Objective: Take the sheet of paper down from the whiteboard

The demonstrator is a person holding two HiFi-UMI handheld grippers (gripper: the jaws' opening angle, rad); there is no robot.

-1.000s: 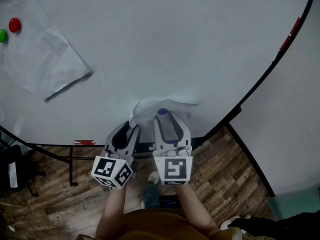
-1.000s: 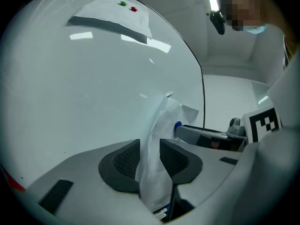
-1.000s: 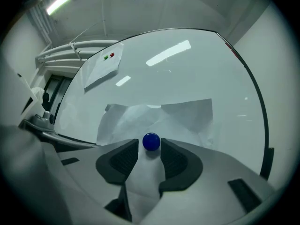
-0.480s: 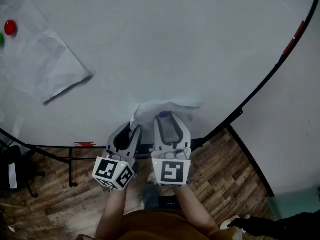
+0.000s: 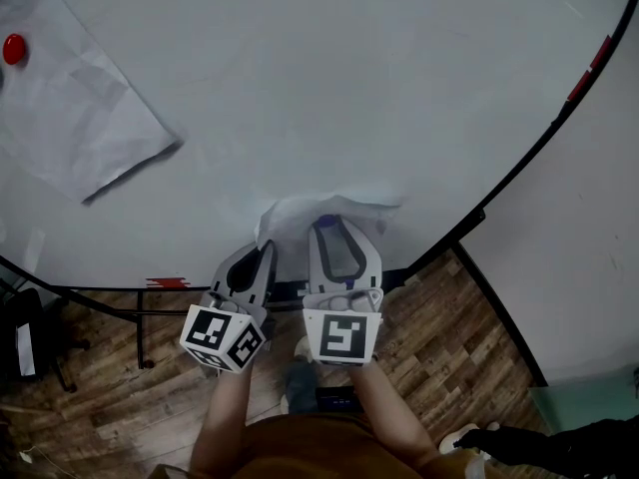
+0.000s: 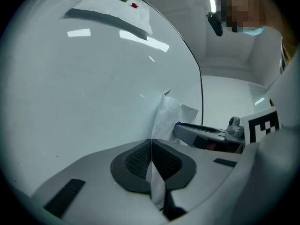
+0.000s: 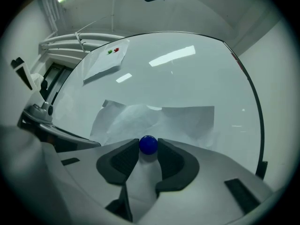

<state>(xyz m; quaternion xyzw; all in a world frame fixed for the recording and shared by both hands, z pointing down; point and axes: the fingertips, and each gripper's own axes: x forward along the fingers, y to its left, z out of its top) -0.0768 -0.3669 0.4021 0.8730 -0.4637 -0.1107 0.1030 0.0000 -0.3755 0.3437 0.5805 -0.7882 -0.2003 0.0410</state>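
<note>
One crumpled sheet (image 7: 187, 121), round blue magnet (image 7: 148, 145)

Whiteboard (image 5: 379, 88): crumpled sheet of paper (image 5: 300, 214) at lower edge | left gripper (image 5: 267, 251): jaws together at sheet's left edge | right gripper (image 5: 327, 225): tip at blue magnet (image 5: 326, 222) on sheet | second sheet (image 5: 80, 118), red magnet (image 5: 14, 48): upper left

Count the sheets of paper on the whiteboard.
2. The upper sheet sits top left under a red magnet; the crumpled sheet is lower down, pinched in the left gripper's jaws.
</note>
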